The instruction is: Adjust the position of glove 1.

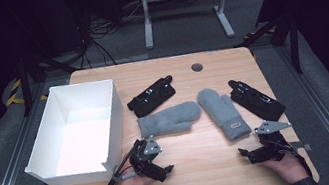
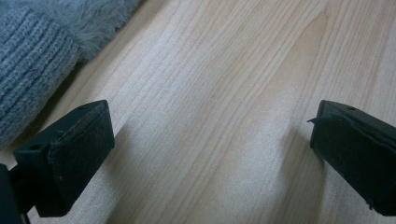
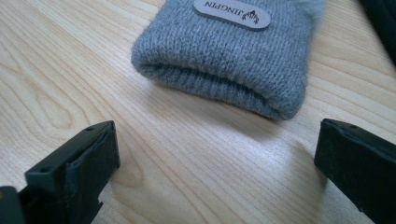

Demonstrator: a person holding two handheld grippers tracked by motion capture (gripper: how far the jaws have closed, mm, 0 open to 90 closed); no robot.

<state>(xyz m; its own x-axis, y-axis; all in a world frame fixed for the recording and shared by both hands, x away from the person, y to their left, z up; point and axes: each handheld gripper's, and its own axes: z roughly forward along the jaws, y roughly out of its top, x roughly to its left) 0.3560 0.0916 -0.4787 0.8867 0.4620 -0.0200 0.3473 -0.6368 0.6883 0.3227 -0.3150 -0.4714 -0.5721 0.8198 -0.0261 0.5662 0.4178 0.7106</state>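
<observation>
Left gripper view: grey mitten cut off by top and left edges, only cuff ribbing and some fuzz in frame. Right gripper view: other grey mitten cut off at top, cuff end only; dark thing at top right corner too cropped to tell. High view: white box hides table under it; label on mitten unreadable there

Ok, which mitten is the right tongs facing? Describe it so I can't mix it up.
On the wooden table, look right of the white box, to the two grey mittens in the middle. It is the right grey mitten, lying cuff toward the person, just ahead of the right tongs. Unlike its neighbours, its cuff carries a small label.
</observation>
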